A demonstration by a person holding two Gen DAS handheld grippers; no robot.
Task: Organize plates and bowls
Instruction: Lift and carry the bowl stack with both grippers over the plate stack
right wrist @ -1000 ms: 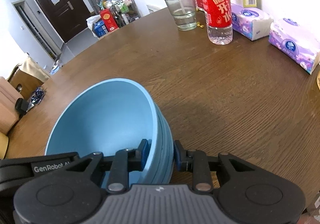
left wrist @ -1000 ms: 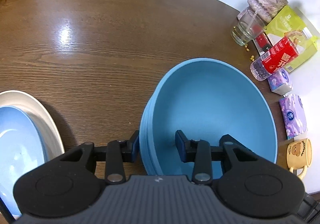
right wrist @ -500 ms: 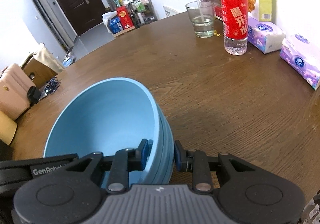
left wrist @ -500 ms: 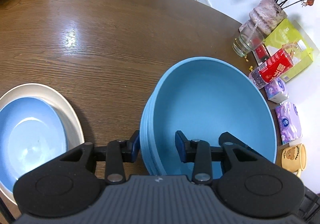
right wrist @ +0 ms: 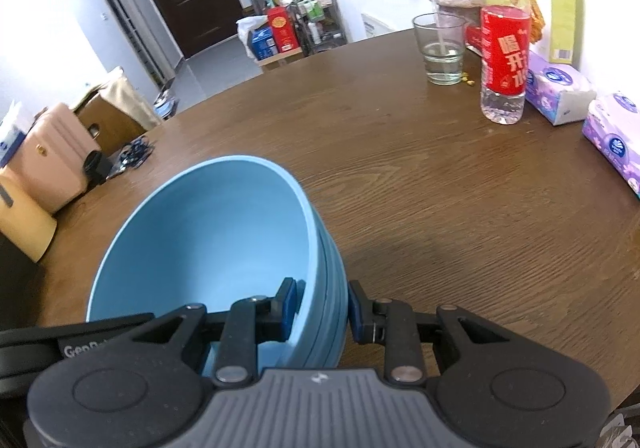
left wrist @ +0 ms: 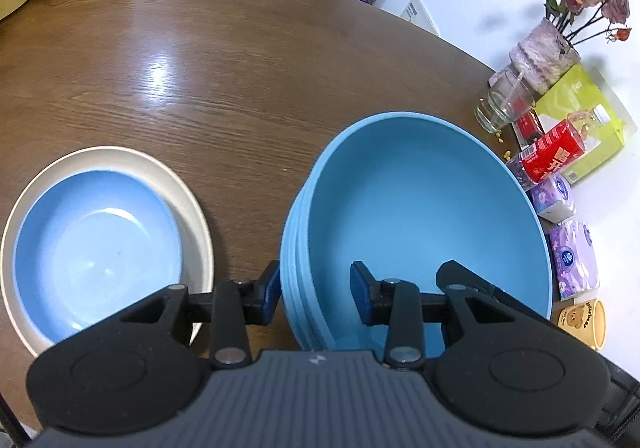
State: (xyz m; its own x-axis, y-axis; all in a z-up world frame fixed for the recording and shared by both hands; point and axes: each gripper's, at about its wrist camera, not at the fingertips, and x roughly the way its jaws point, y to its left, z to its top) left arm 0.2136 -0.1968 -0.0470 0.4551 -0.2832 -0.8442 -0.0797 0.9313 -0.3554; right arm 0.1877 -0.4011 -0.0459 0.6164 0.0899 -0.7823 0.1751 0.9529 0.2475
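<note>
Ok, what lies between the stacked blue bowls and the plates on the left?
Only bare wood: in the left wrist view, a strip of the table separates the stacked blue bowls from the blue plate on the cream plate.

There are four stacked blue bowls (left wrist: 420, 208), one cream plate (left wrist: 192, 208), one light blue dish (left wrist: 96, 248), two tissue packs (left wrist: 574, 260), one glass (left wrist: 502, 104), one bottle (left wrist: 554, 152) and one mug (left wrist: 584, 318).
</note>
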